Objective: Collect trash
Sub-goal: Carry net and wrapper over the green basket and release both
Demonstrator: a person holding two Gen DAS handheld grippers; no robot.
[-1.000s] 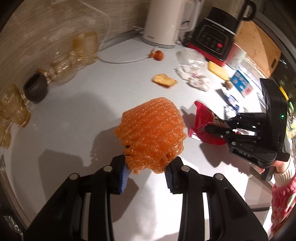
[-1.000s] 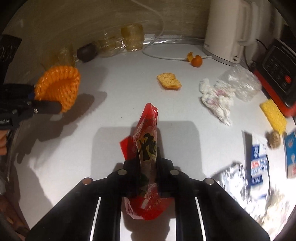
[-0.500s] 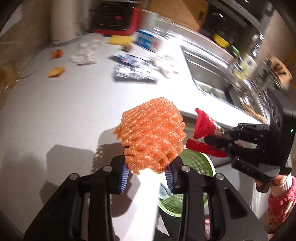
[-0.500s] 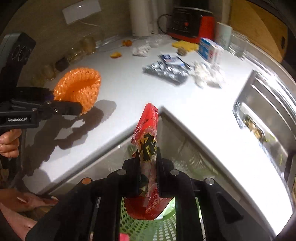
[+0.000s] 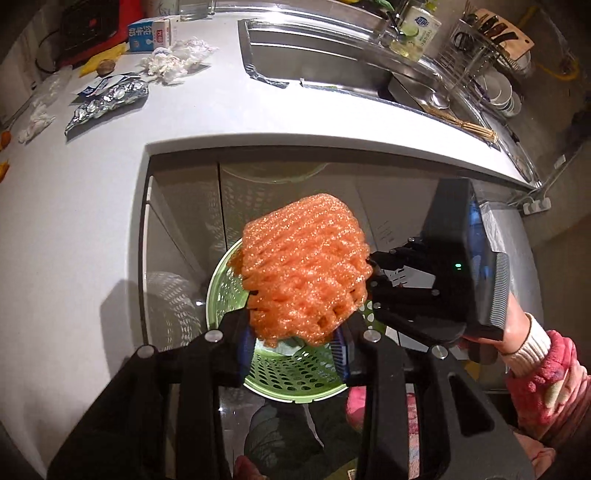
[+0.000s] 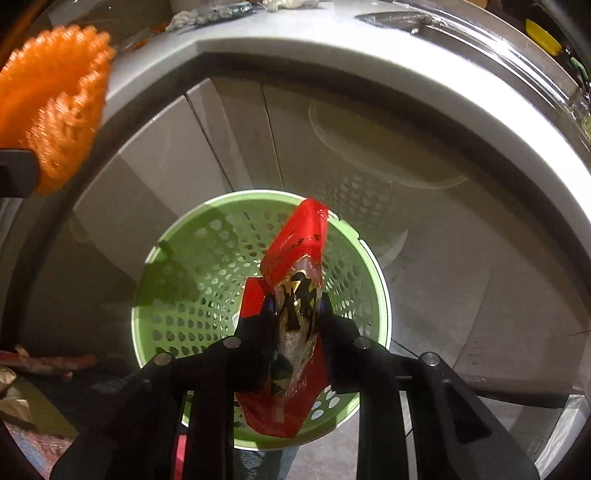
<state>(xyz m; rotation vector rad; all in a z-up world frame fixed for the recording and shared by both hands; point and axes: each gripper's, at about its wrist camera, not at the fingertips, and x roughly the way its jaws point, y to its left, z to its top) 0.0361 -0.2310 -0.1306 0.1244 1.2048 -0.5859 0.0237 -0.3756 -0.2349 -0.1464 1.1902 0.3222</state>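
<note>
My left gripper (image 5: 293, 341) is shut on an orange foam fruit net (image 5: 304, 271) and holds it above a green perforated bin (image 5: 284, 384) on the floor in front of the cabinets. My right gripper (image 6: 295, 314) is shut on a red snack wrapper (image 6: 295, 291) and holds it right over the same bin (image 6: 192, 266). The right gripper also shows in the left wrist view (image 5: 373, 291), just right of the net. The net shows blurred at the upper left of the right wrist view (image 6: 51, 103).
The white counter (image 5: 92, 184) wraps round the corner above the bin. Foil wrapper (image 5: 107, 103), crumpled tissues (image 5: 173, 62) and a milk carton (image 5: 149, 35) lie on it. A steel sink (image 5: 332, 55) is at the back right. Grey cabinet doors (image 6: 406, 184) stand behind the bin.
Both grippers have swung off the counter and down with their loads. They now hang over the green bin instead of over the counter top.
</note>
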